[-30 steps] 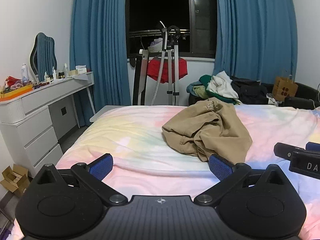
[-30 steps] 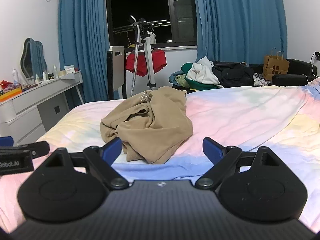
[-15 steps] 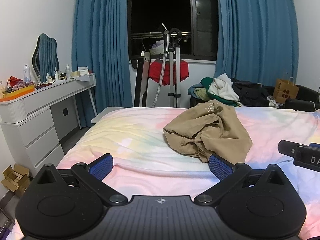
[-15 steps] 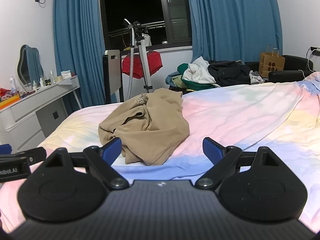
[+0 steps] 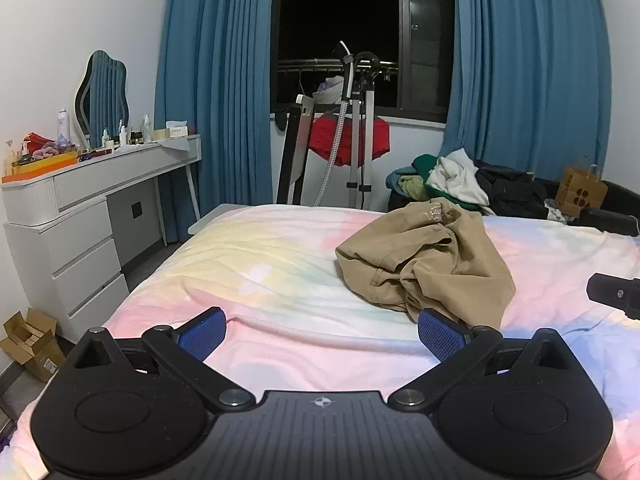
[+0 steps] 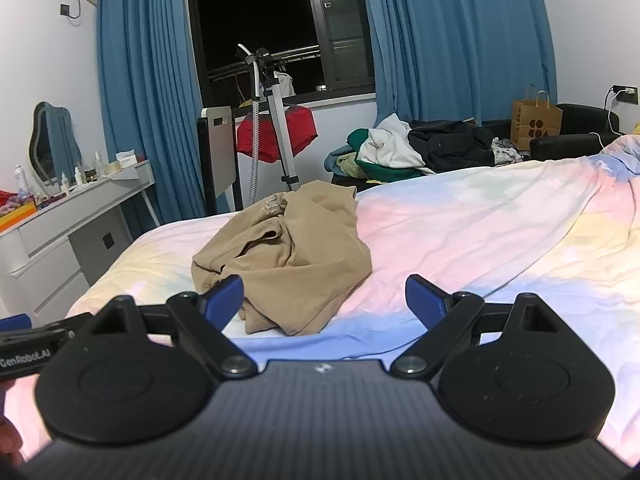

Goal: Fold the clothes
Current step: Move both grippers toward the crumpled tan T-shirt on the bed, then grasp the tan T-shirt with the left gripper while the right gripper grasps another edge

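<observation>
A crumpled tan garment [image 5: 428,264] lies in a heap on the pastel tie-dye bedspread [image 5: 256,264], right of centre in the left wrist view and just left of centre in the right wrist view [image 6: 288,256]. No fold appears to have been made: the cloth is bunched over itself, with no flat panel or clean edge showing, so spreading, smoothing and folding all seem still to come.

The left gripper [image 5: 320,330] hovers low over the bed at the bottom of its frame, jaws spread wide and holding nothing, its right blue pad just in front of the heap's near edge. The right gripper [image 6: 324,300] also hangs with jaws wide apart and empty, the heap's near hem showing between its fingers.

The garment's direction is hard to read. The mound runs roughly from the near hem up toward the window at the top of the frame, with a pale printed or embroidered patch at its far peak. Which end is waist, collar or hem cannot be told. More unsorted clothes [image 6: 420,148] are piled beyond the bed, right of centre.
</observation>
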A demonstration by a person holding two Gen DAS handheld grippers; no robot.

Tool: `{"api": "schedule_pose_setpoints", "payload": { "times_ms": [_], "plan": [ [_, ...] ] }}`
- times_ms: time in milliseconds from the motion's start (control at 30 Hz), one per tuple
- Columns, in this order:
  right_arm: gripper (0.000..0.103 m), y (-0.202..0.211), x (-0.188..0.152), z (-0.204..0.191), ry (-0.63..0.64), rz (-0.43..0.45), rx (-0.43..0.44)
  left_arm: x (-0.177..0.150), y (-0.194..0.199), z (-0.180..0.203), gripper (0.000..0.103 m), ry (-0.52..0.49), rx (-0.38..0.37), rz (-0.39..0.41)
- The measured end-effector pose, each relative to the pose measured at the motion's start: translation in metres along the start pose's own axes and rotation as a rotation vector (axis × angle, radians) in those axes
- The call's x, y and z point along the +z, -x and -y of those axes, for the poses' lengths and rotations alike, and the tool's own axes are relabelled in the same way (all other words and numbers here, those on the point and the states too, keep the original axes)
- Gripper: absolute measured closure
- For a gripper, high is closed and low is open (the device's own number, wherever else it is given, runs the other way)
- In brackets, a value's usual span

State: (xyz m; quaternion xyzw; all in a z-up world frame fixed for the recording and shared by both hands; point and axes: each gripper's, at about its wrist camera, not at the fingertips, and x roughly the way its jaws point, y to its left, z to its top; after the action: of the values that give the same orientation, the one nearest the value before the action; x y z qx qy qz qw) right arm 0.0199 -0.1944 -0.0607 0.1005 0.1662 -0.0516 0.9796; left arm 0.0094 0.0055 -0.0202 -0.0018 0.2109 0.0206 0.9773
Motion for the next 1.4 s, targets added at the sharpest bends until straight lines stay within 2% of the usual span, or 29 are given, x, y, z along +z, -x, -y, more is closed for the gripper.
{"api": "schedule_pose_setpoints", "payload": {
  "times_ms": [267, 367, 633, 833, 900, 1000, 1133, 1200, 1300, 1333, 1367, 1400],
  "plan": [
    [0.014, 0.002, 0.002, 0.007, -0.027, 0.002, -0.001, -0.006, -0.005, 0.005, 0.0, -0.027, -0.016, -0.013],
    [0.014, 0.003, 0.003, 0.011, -0.043, 0.003, -0.003, -0.006, -0.012, 0.004, 0.0, -0.011, -0.022, -0.043],
    [0.014, 0.006, 0.006, 0.025, -0.095, 0.001, -0.002, 0.01, -0.053, 0.01, 0.001, -0.067, -0.013, -0.091],
    [0.014, 0.0, 0.005, 0.037, -0.142, -0.019, -0.015, 0.025, -0.109, 0.021, 0.003, -0.098, -0.041, -0.129],
    [0.014, -0.002, 0.004, 0.041, -0.154, -0.02, -0.022, 0.029, -0.132, 0.027, 0.006, -0.104, -0.072, -0.143],
    [0.014, -0.009, 0.001, 0.045, -0.143, -0.014, -0.048, 0.033, -0.165, 0.038, 0.009, -0.118, -0.094, -0.128],
    [0.014, -0.032, -0.007, 0.051, -0.145, -0.069, -0.079, 0.039, -0.206, 0.054, 0.017, -0.126, -0.117, -0.115],
    [0.014, -0.044, -0.01, 0.052, -0.141, -0.093, -0.087, 0.042, -0.222, 0.06, 0.017, -0.121, -0.138, -0.101],
    [0.014, -0.059, -0.015, 0.05, -0.12, -0.108, -0.097, 0.044, -0.246, 0.071, 0.026, -0.148, -0.133, -0.093],
    [0.014, -0.063, -0.017, 0.05, -0.113, -0.112, -0.1, 0.045, -0.254, 0.073, 0.038, -0.156, -0.13, -0.095],
    [0.014, -0.066, -0.019, 0.05, -0.106, -0.116, -0.102, 0.045, -0.262, 0.075, 0.055, -0.164, -0.128, -0.097],
    [0.014, -0.07, -0.021, 0.05, -0.099, -0.12, -0.105, 0.045, -0.267, 0.075, 0.063, -0.16, -0.129, -0.095]
  ]
}}
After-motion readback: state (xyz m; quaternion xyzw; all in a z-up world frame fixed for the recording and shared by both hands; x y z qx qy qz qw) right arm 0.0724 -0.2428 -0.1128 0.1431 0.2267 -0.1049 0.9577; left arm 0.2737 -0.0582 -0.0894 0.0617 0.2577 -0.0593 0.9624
